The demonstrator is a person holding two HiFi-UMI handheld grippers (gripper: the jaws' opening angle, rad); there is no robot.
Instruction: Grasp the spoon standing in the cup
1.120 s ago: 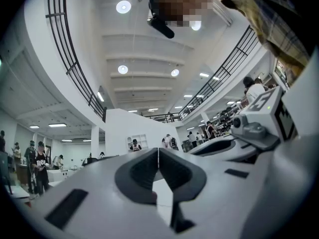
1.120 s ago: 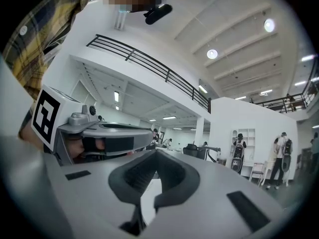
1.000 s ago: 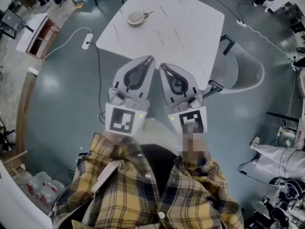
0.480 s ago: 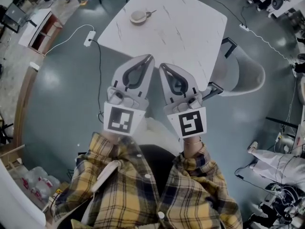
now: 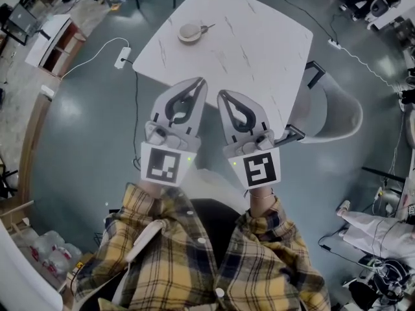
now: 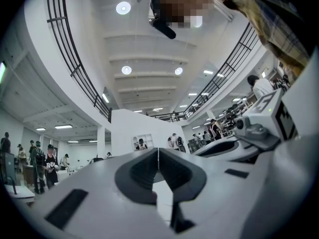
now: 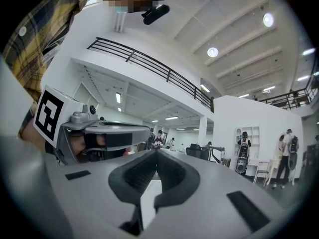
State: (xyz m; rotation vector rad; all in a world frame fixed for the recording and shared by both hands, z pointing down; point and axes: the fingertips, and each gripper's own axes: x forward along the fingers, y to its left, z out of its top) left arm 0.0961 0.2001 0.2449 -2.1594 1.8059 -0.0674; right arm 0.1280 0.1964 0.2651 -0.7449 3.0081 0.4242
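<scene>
Cup [image 5: 190, 32] nearer — pale, spoon [image 5: 206, 26] aslant

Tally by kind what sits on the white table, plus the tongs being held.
cup: 1
spoon: 1
tongs: 2, the left tongs and the right tongs
total: 4

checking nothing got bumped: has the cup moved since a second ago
No. The cup still sits near the same left corner of the table, its spoon pointing the same way; only the view shifted.
</scene>
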